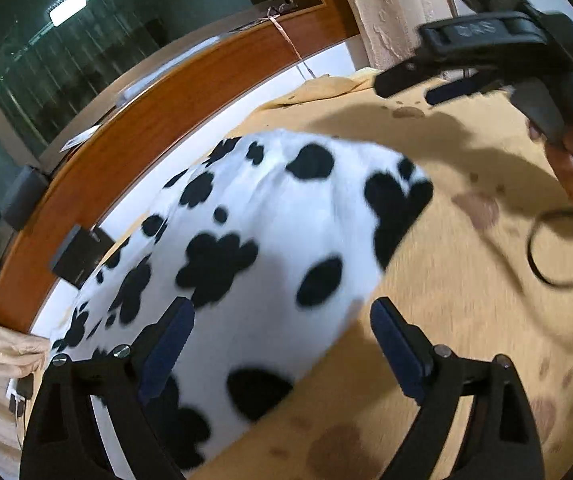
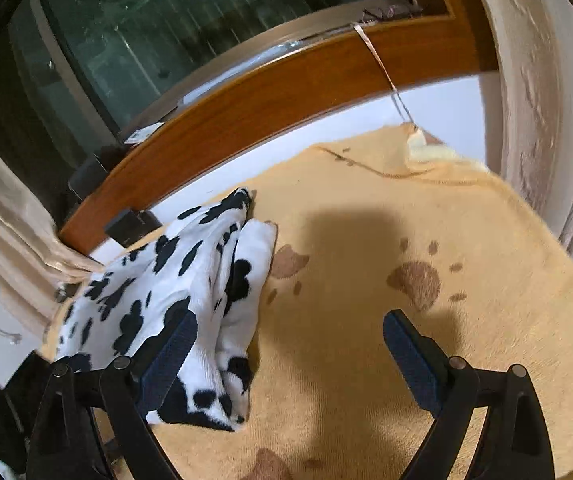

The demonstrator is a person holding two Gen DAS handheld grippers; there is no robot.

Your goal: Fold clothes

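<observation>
Lying folded on yellow blanket [image 2: 366,360]: spotted garment [image 2: 190,288]; left claw [image 1: 282,344], right claw [image 2: 290,344] both apart, empty.

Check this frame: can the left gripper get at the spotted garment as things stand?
Probably yes. The left gripper is open right over the spotted garment, which lies on the yellow blanket with nothing on top. The right gripper is off to the side.

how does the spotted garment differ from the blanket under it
The spotted garment is white with black blotches; the blanket is tan with brown paw prints. The garment lies bunched and folded over; the blanket is spread flat. The garment covers only the blanket's left part. Both look soft and fleecy.
</observation>
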